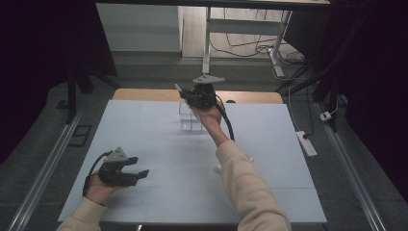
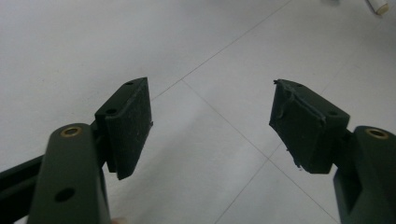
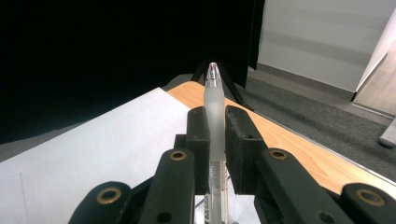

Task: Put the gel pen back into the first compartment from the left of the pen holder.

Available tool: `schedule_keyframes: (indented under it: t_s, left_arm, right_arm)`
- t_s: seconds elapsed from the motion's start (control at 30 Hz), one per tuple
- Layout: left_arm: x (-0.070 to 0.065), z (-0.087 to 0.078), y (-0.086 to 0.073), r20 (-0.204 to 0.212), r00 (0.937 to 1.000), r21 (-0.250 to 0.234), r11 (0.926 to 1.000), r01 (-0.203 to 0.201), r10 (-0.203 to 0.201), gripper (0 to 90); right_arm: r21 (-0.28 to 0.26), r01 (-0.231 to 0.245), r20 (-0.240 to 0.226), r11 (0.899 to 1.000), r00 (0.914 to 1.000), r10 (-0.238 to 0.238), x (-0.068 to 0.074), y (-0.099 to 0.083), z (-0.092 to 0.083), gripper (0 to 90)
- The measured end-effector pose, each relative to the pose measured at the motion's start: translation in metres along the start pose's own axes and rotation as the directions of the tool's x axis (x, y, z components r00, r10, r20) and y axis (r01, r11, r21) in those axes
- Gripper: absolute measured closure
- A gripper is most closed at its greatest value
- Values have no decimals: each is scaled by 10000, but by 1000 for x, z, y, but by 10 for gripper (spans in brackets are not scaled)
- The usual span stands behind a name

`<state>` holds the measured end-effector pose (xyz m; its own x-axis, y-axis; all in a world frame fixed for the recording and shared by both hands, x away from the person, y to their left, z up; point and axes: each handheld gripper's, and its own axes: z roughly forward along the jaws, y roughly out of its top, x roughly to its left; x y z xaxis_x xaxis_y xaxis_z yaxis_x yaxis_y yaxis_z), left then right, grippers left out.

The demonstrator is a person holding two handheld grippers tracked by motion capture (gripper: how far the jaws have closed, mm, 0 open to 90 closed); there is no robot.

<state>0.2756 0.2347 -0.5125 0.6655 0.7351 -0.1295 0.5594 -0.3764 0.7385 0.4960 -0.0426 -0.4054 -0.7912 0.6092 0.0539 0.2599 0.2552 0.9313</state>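
Note:
My right gripper [image 1: 186,97] is raised over the far middle of the white table top [image 1: 139,130] and is shut on a frosted white pen [image 3: 214,95]. The pen sticks out past the pads in the right gripper view, its tip pointing away toward the dark backdrop; in the high view the pen [image 1: 178,88] pokes out to the upper left. Just below that hand stands a small clear plastic box [image 1: 188,120]. My left gripper [image 1: 140,167] rests near the front left of the table, its jaws open [image 2: 210,119] with nothing between the pads.
A small white cylindrical object [image 2: 379,5] lies on the table, seen in the high view [image 1: 217,168] beside the right sleeve. A wooden table edge [image 1: 144,94] runs behind the white top. A power strip [image 1: 306,143] and cables lie on the floor at right.

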Motion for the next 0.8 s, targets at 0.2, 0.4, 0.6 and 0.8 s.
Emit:
schedule_keyframes:
  t_s: [0.2,0.4,0.6,0.8]
  left_arm:
    - [0,0,0,-8,10000,8,10000,12,-12,293]
    - [1,0,0,-21,10000,32,10000,17,-17,293]
    - [2,0,-1,-32,10000,8,10000,34,-34,293]
    - [2,0,-1,-29,10000,11,10000,41,-41,293]
  right_arm:
    - [-73,-107,35,9999,9999,107,-4,-1,4,793]
    - [-180,-149,62,9997,9999,150,-7,1,8,793]
    - [-331,-383,106,9987,9992,387,-11,3,14,793]
    - [-341,-523,92,9981,9986,526,-13,3,22,793]
